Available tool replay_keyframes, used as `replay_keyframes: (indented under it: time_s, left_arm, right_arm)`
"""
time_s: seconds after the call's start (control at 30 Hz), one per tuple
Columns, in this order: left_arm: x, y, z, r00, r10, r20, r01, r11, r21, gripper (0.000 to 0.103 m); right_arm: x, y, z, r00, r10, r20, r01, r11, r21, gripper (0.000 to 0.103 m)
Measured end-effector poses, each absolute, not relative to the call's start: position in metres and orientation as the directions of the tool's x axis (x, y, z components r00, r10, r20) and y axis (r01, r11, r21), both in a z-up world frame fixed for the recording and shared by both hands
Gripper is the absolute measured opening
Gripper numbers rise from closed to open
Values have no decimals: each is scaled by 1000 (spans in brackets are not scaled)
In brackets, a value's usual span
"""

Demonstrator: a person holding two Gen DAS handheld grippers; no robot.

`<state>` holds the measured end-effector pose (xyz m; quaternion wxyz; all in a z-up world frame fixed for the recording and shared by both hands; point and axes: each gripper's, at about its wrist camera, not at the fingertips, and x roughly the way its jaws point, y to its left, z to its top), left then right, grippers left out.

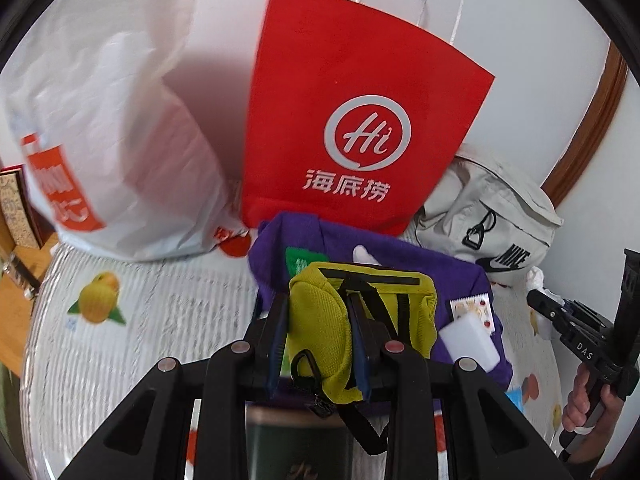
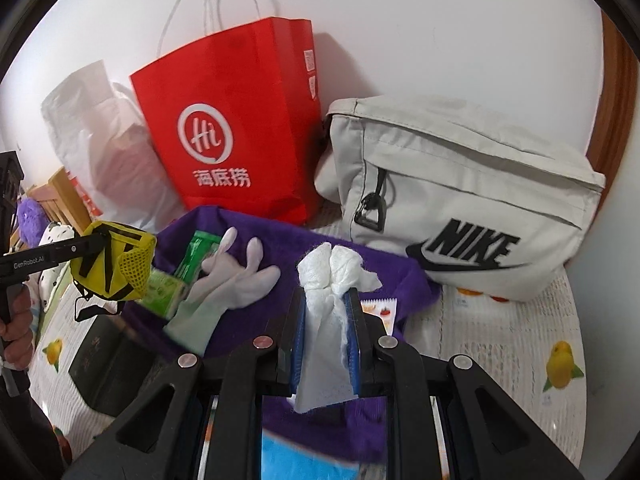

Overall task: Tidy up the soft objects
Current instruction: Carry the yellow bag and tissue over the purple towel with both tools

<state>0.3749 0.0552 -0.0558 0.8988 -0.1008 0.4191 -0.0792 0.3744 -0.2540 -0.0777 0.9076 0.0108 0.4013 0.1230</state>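
My left gripper (image 1: 318, 312) is shut on a small yellow pouch (image 1: 320, 328) with black straps, held above a purple cloth (image 1: 400, 256). The same pouch (image 2: 114, 262) and left gripper (image 2: 86, 246) show at the left of the right wrist view. My right gripper (image 2: 326, 308) is shut on a crumpled white tissue (image 2: 326, 320), also over the purple cloth (image 2: 320, 248). On that cloth lie a pale rubber glove (image 2: 236, 276) and green packets (image 2: 168, 288). The right gripper (image 1: 538, 300) appears at the right edge of the left wrist view, its jaws hidden there.
A red paper bag (image 1: 360, 120) stands against the wall, with a white plastic bag (image 1: 108, 140) on its left and a grey Nike bag (image 2: 460, 200) on its right. A white block (image 1: 472, 340) lies on the cloth. A dark box (image 2: 108, 364) sits on the lemon-print tablecloth (image 1: 140, 320).
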Motion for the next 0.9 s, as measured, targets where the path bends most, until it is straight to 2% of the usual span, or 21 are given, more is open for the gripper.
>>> replay_keyframes:
  time_s: [0.3,0.67,0.9]
  left_arm:
    - [411,50,-77,613,-244,-752,41,959,-279,27]
    - [421,45,-98,579,-235,-781,40,965,-260,27]
    - [424,44,-103,572,-255,-779,50,959,-278,27]
  right_arm:
    - [410,-257,-97,643,234,-729,-189,971,146,18]
    - [433,-261,-146,517,187,-835,-164,979,118,19]
    - [438,-258,-162,465,187,-865,-160,979,125,19]
